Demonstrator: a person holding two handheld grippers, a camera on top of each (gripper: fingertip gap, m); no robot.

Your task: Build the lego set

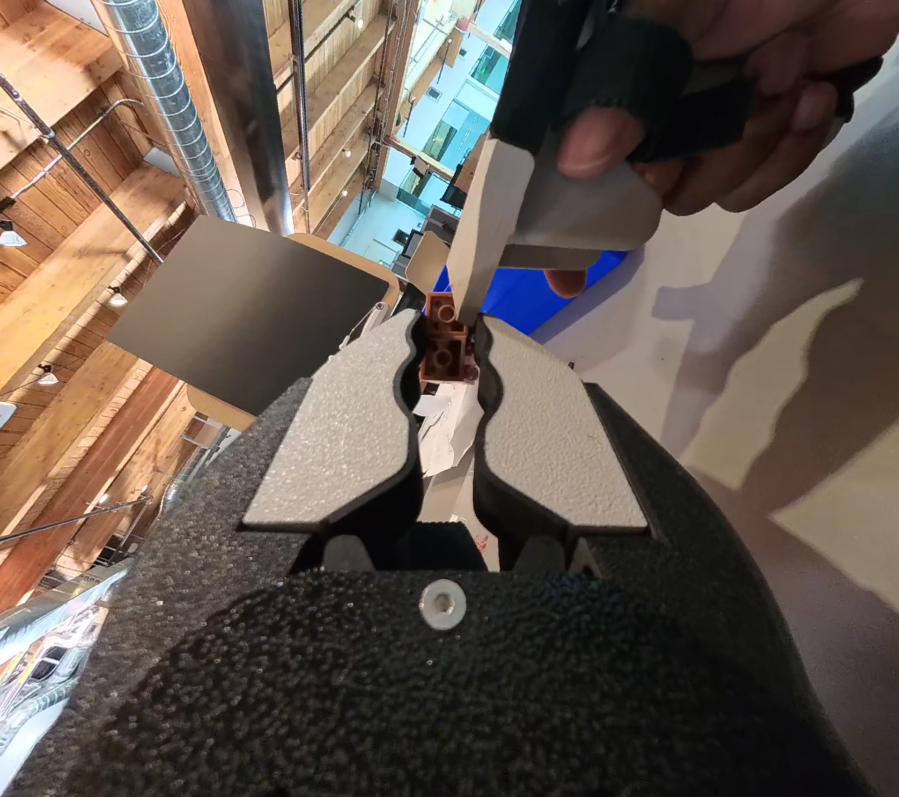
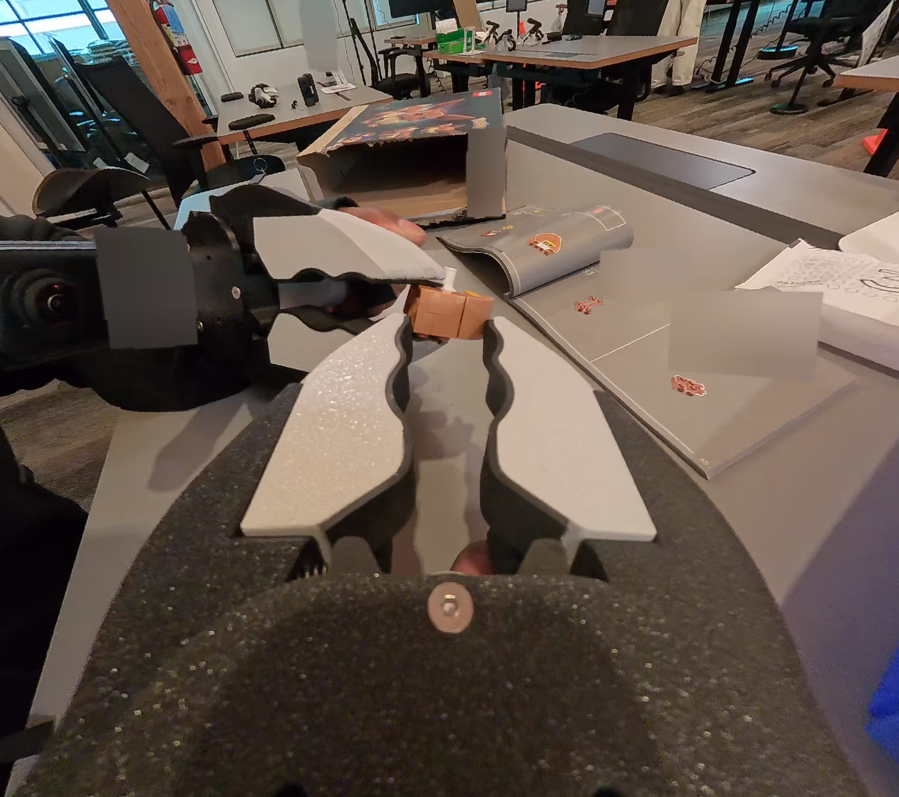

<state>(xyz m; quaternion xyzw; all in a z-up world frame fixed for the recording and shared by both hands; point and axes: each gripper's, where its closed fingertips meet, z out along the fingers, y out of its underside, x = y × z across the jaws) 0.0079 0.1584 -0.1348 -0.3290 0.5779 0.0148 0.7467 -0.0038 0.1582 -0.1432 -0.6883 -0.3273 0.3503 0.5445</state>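
Both grippers meet on one small brown brick assembly (image 2: 450,315), which hangs in the air over the grey table (image 2: 608,506) rather than resting on it.

In the left wrist view, the left gripper (image 1: 447,348) is closed on the brown brick assembly (image 1: 445,348) just above the centre of the frame: the bricks fill the narrow gap between the two black pads, underside tubes facing the camera. The other gripper's grey finger (image 1: 474,248) comes down from the upper right and touches the top end of the bricks. A hand (image 1: 729,58) wraps that gripper's handle in the upper right corner. Behind it there's a blue bin (image 1: 525,292) and a dark panel (image 1: 243,316) at centre left (this view is tilted up, so wood ceiling and a silver duct fill the left side).

In the right wrist view, the right gripper (image 2: 447,331) has its tips on either side of the same bricks at the middle of the frame; both pads look like they're touching the brick sides, though I can't be sure how firmly. The left gripper reaches in from the left edge, its upper finger (image 2: 340,248) lying over the bricks next to a little white peg (image 2: 449,277) sticking up out of them. An open instruction booklet (image 2: 632,336) lies to the right, a torn cardboard box (image 2: 404,156) sits above centre, and white printed sheets (image 2: 851,287) are at the right edge.
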